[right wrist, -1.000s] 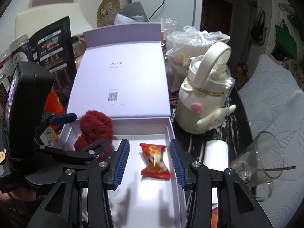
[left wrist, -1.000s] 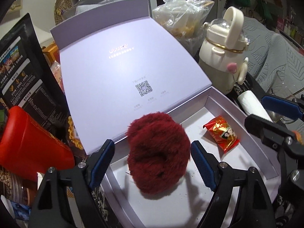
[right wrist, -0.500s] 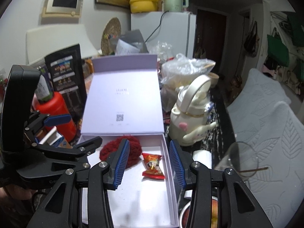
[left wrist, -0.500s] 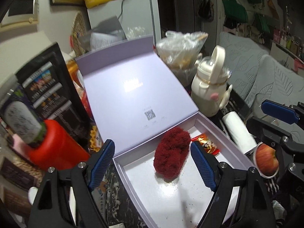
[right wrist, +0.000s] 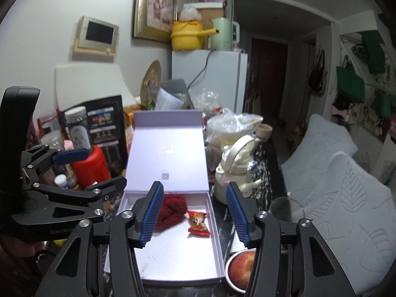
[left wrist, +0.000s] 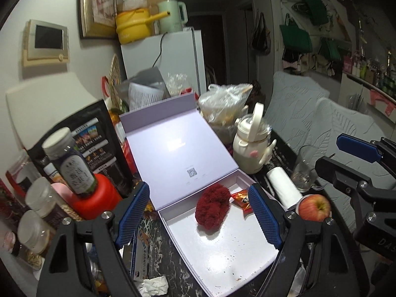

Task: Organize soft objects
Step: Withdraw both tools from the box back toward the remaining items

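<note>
A dark red fluffy ball [left wrist: 211, 208] lies inside the open lilac box [left wrist: 247, 267], at its far end; it also shows in the right wrist view [right wrist: 172, 209]. A red candy wrapper [left wrist: 242, 199] lies beside it in the box [right wrist: 217, 255], to its right [right wrist: 198, 223]. My left gripper [left wrist: 198, 222] is open and empty, raised above and behind the box. My right gripper [right wrist: 194, 219] is open and empty, also held high over the box's near end.
The box lid [left wrist: 178, 148] stands open at the back. A cream kettle-shaped bottle [left wrist: 251, 152], a white roll [left wrist: 282, 189], a glass [left wrist: 303, 170] and an apple [left wrist: 314, 208] are to the right. A red bottle [left wrist: 94, 198] and jars [left wrist: 71, 163] crowd the left.
Both grippers have pulled up and back from the box, so the red ball and the wrapper look smaller. The ball stays in the box, free of the left gripper's fingers.
</note>
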`<state>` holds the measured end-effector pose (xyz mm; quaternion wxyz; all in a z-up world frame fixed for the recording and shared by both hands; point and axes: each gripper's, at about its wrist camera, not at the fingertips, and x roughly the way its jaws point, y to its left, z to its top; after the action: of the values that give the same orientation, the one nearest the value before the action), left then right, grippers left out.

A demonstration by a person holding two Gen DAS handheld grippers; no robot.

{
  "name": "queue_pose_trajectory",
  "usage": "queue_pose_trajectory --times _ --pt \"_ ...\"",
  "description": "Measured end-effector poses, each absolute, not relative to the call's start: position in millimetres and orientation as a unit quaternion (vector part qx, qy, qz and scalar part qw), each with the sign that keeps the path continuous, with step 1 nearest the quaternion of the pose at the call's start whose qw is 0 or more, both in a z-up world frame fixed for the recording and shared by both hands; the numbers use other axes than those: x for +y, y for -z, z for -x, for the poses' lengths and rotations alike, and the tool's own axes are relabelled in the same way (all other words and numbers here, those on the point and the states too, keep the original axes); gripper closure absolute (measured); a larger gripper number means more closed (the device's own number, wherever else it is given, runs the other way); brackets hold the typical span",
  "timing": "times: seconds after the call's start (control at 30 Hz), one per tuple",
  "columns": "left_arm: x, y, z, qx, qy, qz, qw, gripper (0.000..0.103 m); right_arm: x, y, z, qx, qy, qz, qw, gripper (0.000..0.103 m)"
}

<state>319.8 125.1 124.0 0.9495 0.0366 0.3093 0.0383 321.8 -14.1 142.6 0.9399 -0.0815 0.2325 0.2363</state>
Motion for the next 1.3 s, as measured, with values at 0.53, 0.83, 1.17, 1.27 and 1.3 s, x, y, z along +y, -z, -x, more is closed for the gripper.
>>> queue_pose_trajectory --times 0.53,0.83,1.17,1.27,1.3 --pt "113.3 -159.2 -238.2 0.235 -0.036 -0.047 0.970 0.000 -35.1 -159.9 -244.9 0.180 -0.207 0.083 0.958 0.008" --pt "107.2 -148.1 -201.8 0.233 -0.010 -0.038 0.972 0.000 -39.4 -148.0 -204.8 0.174 -0.198 0.085 0.961 0.003" --pt "100.5 -126.1 -168.5 0.243 0.008 -0.030 0.969 0.000 -54.3 -124.7 -170.2 0.192 -0.189 0.069 0.961 0.003" --pt "98.8 -117.3 -160.0 0.249 0.011 -0.026 0.968 0.000 -60.3 -118.5 -160.9 0.197 -0.185 0.062 0.961 0.003" --pt "99.1 -114.3 -158.1 0.252 0.013 -0.023 0.967 0.000 -62.1 -117.0 -158.6 0.199 -0.184 0.060 0.961 0.003"
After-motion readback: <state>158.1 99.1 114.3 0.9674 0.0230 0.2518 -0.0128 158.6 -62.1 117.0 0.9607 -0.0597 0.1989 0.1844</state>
